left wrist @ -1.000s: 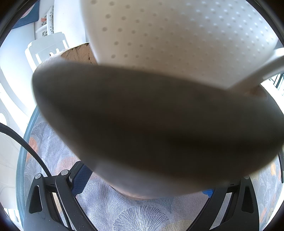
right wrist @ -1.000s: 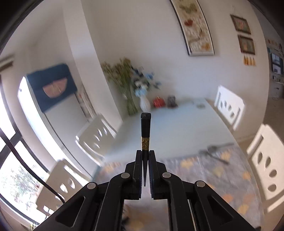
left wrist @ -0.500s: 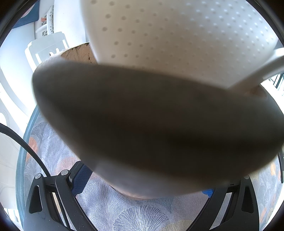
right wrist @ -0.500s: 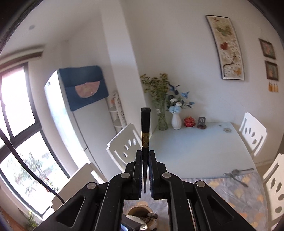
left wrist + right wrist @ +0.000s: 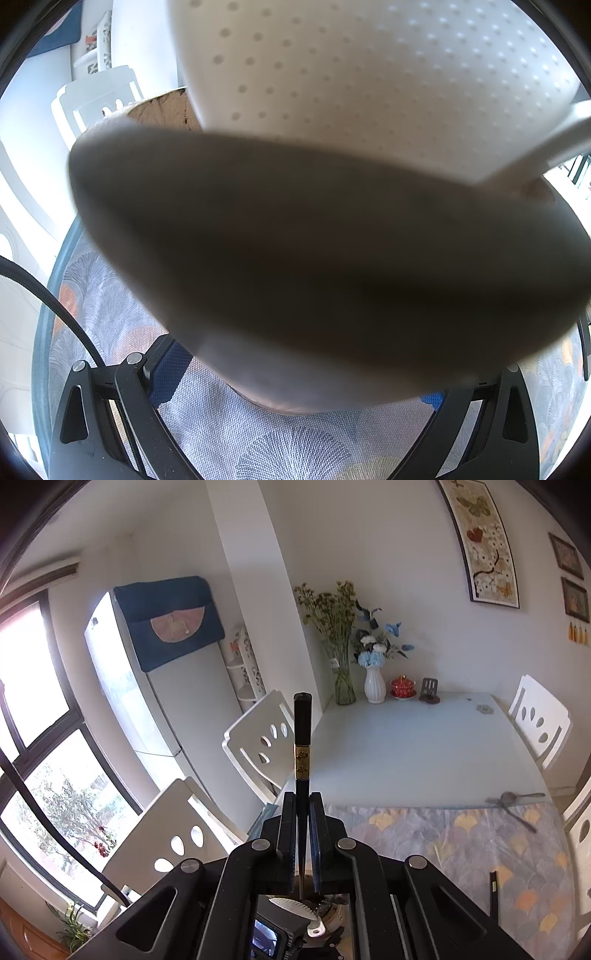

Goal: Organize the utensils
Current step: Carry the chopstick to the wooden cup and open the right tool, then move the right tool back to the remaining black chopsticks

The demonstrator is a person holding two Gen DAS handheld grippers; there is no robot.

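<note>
My right gripper (image 5: 303,797) is shut on a black chopstick (image 5: 302,731) with a gold band, which sticks straight up out of the fingers. Below it in the right wrist view, a white perforated spoon (image 5: 295,904) shows in a round holder. In the left wrist view that grey holder (image 5: 332,258) fills the picture, blurred and very close. The white perforated spoon (image 5: 369,74) rises out of it. My left gripper (image 5: 303,373) stands wide around the holder, its blue pads (image 5: 166,369) against the sides.
A spoon and fork (image 5: 511,799) lie at the far right of the table (image 5: 406,746), at the edge of a patterned mat (image 5: 461,842). Another black chopstick (image 5: 493,893) lies on the mat. White chairs (image 5: 258,746) ring the table; vases (image 5: 375,685) stand at its back.
The right wrist view has swung and sunk a little with the chopstick still gripped; the holder with the white spoon now shows below the fingers. The left wrist view is unchanged.
</note>
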